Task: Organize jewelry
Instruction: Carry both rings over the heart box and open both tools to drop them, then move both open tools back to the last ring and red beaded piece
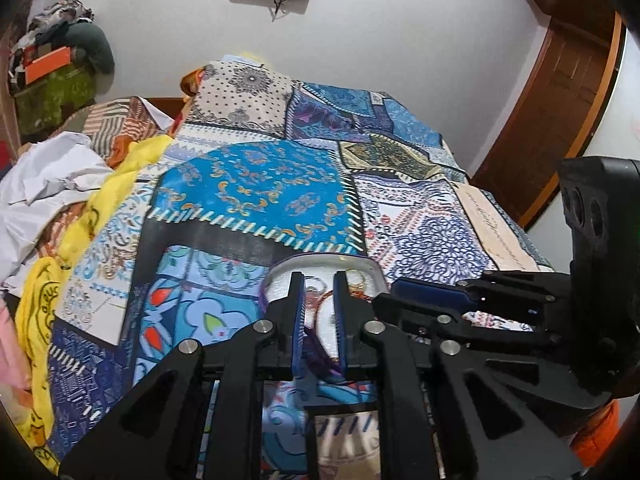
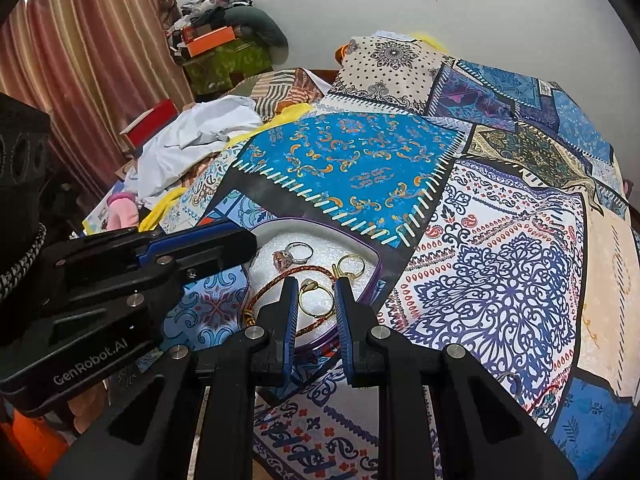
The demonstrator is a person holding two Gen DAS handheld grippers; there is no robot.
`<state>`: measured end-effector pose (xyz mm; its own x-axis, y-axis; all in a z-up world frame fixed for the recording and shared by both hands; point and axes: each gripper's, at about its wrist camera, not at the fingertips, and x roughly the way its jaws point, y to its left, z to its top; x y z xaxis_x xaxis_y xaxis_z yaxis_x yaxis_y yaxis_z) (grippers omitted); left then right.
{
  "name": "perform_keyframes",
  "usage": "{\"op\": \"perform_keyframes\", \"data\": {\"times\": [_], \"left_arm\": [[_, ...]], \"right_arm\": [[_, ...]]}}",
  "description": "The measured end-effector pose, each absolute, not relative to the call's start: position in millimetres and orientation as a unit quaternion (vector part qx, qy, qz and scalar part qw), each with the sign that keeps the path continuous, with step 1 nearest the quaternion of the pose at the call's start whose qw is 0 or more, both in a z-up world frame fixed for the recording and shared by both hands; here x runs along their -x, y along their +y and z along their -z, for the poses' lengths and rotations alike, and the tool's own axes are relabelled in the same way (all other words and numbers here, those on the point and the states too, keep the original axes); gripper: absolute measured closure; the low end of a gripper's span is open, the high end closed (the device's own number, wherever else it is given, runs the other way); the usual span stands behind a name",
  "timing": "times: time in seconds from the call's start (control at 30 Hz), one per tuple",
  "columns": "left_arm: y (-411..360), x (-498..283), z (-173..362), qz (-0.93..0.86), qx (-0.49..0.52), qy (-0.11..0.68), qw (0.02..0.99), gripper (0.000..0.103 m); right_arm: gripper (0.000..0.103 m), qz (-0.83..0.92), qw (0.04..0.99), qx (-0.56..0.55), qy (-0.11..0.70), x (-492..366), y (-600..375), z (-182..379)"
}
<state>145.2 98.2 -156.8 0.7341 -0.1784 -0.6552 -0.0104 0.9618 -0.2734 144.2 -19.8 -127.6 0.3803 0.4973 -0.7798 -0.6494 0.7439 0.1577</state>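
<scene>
A small tray point(image 2: 320, 222) with a purple rim and white foam lining rests on the patchwork bedspread point(image 2: 360, 152). In it lie a silver ring with a pink stone point(image 2: 292, 255), a plain gold ring point(image 2: 350, 265), a gold pearl ring point(image 2: 316, 298) and a red braided bracelet point(image 2: 276, 280). My right gripper point(image 2: 315, 282) reaches over the tray's near right corner, jaws narrow and shut on the rim. My left gripper point(image 1: 319, 276) stands at the near left corner of the tray point(image 1: 320, 258). Its jaws are slightly apart, with the purple rim between them. Each gripper shows in the other's view: the left gripper point(image 2: 248, 240) and the right gripper point(image 1: 380, 300).
Rumpled white cloth point(image 1: 52, 184) and yellow cloth point(image 1: 80, 240) crowd the bed's left side. A striped curtain point(image 2: 80, 60) and stacked bags point(image 2: 224, 52) stand beyond. A wooden door point(image 1: 560, 100) is at the right. What looks like a loose ring point(image 2: 510, 379) lies on the spread at lower right.
</scene>
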Motion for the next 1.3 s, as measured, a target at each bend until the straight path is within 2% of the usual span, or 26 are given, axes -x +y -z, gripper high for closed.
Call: {"op": "perform_keyframes", "data": {"times": [0.37,0.47,0.53,0.6,0.77,0.9,1.3], "left_arm": [[119,-129,161,0.007,0.139,0.368,0.919,0.082],[120,-125,160,0.002,0.138,0.368,0.919,0.078],[120,-123,158,0.001,0.137,0.368,0.92,0.078],[119,-120,154,0.0,0.134,0.366,0.921,0.078],[111,-114,140,0.001,0.124,0.355,0.926,0.077],[101,-110,127,0.004,0.115,0.345,0.932,0.071],[54,-110,102,0.033,0.084,0.334,0.938,0.063]], "right_arm": [[0.086,-0.347,0.818,0.104,0.448,-144,-11,133],[0.077,-0.343,0.818,0.105,0.45,-144,-12,132],[0.066,-0.339,0.822,0.104,0.445,-142,-14,128],[0.064,-0.338,0.827,0.102,0.438,-139,-16,123],[0.064,-0.333,0.836,0.102,0.424,-135,-22,111],[0.064,-0.325,0.847,0.097,0.41,-131,-33,98],[0.064,-0.281,0.881,0.069,0.376,-124,-92,69]]}}
